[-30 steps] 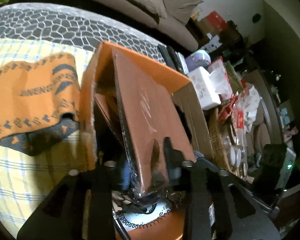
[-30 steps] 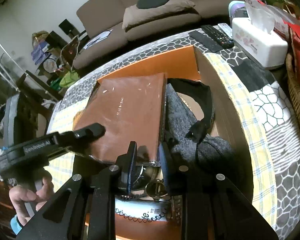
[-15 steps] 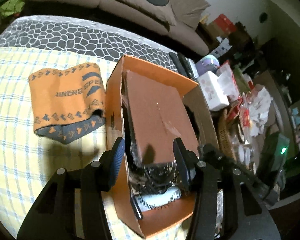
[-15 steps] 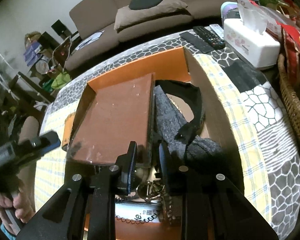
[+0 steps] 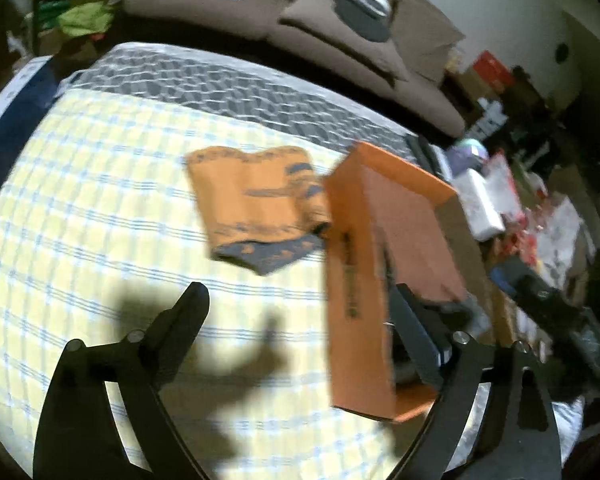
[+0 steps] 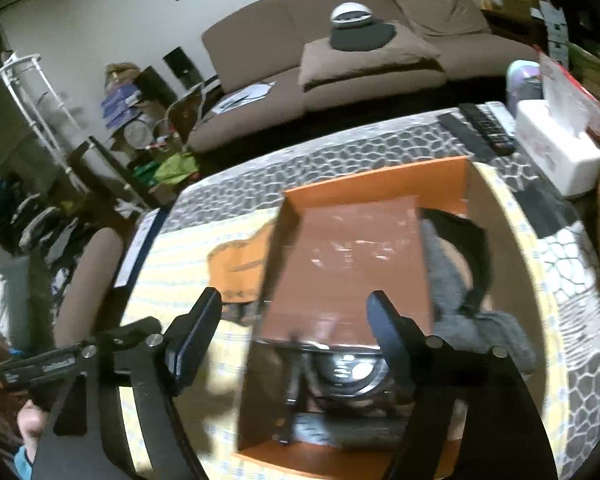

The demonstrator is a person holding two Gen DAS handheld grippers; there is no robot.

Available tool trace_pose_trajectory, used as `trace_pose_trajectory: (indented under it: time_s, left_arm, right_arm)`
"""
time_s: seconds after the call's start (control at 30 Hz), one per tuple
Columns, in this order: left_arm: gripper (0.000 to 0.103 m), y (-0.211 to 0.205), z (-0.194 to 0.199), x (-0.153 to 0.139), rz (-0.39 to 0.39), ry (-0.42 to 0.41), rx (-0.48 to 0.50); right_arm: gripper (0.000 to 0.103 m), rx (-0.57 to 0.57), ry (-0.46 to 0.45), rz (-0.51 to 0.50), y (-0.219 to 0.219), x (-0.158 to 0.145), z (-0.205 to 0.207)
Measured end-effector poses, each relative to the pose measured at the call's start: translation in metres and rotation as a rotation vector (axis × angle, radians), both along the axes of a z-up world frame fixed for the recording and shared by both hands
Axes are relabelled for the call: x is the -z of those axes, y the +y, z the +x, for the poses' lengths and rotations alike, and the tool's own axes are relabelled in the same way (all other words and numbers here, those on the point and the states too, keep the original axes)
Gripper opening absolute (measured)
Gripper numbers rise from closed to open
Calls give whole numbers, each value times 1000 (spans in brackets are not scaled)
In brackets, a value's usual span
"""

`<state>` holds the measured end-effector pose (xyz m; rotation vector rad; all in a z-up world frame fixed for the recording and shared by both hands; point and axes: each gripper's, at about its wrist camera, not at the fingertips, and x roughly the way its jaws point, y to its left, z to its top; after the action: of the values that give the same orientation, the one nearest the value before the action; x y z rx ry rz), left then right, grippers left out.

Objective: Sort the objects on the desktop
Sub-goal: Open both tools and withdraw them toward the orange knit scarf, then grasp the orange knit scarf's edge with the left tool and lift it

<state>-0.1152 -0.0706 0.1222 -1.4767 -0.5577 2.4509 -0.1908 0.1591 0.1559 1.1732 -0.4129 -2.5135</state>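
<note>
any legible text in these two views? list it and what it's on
None is readable; both views are motion-blurred.
Orange cloth: dark lettering and arrow pattern, smeared.
Orange box: dark print on its outer side wall, blurred.
Round dark item in the box: white label, too small.
Tissue box: faint pattern only.

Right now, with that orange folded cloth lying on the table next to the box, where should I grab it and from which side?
Take the orange cloth at its near folded edge, where the grey underside shows, coming from above with the left tool. It lies flat and limp on the checked tablecloth, so one finger must slide under that edge. Its right side touches the orange box, so avoid that side.
</note>
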Motion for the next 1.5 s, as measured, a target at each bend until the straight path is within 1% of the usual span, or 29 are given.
trace_pose_trajectory:
  time_s: [0.1, 0.2, 0.3, 0.4, 0.5, 0.73, 0.8, 0.83, 0.87, 0.9, 0.93, 0.97, 1.0, 1.03, 1.07, 1.17, 1.2, 1.27, 1.3, 1.33, 1.37, 1.5]
  left_arm:
    - [90, -17, -8, 18, -8, -25, -44]
    - [90, -32, -20, 46, 4, -73, -78]
    - [90, -40, -33, 67, 21, -111, -98]
    - [90, -41, -44, 79, 65, -118, -111]
    - [90, -36, -58, 86, 75, -121, -119]
    - [90, -11, -81, 101, 34, -115, -90]
    - [88, -5, -85, 104, 10, -114, -81]
    - [83, -2, -86, 106, -3, -112, -74]
    - [72, -1, -87, 108, -12, -114, -72]
    - [57, -1, -87, 109, -31, -119, -83]
    - [46, -2, -86, 109, -41, -114, -88]
    - [23, -4, -86, 109, -26, -114, -78]
    - [19, -7, -86, 110, 11, -130, -66]
    - [18, -10, -85, 109, 25, -132, -74]
    - [15, -14, -83, 107, 36, -125, -83]
    - [14, -21, -76, 95, 67, -109, -88]
    - [14, -26, -72, 88, 103, -103, -92]
    - [14, -32, -66, 78, 149, -93, -94]
    - [14, -32, -61, 69, 158, -79, -85]
    - [14, -31, -57, 63, 156, -69, -79]
    - [14, -30, -54, 58, 150, -60, -71]
    - [12, -34, -35, 29, 101, 11, -59]
  right_arm:
    - [77, -13, 4, -22, -14, -3, -3]
    - [77, -28, 10, -31, -29, -4, -6]
    - [77, -45, 11, -33, -45, -4, -10]
    - [77, -57, 9, -24, -54, -2, -14]
    - [77, -63, 4, -8, -62, 2, -16]
    - [77, -53, -23, 17, -61, 15, -22]
    - [77, -49, -29, 22, -59, 18, -23]
    - [77, -47, -33, 22, -58, 19, -24]
    - [77, -45, -36, 22, -57, 21, -25]
    - [77, -43, -39, 23, -57, 22, -25]
    - [77, -44, -43, 23, -56, 23, -27]
    - [77, -44, -45, 23, -56, 24, -27]
    - [77, -45, -46, 23, -57, 24, -28]
    - [77, -46, -48, 19, -57, 24, -28]
    - [77, -47, -49, 15, -58, 24, -28]
    - [78, -58, -53, -4, -62, 24, -27]
    - [79, -60, -56, -13, -63, 24, -27]
    - [83, -71, -75, -48, -67, 25, -28]
    - [87, -78, -89, -63, -69, 27, -29]
    - [91, -92, -112, -89, -73, 30, -30]
    - [92, -101, -121, -100, -75, 32, -30]
    - [98, -126, -129, -79, -88, 37, -31]
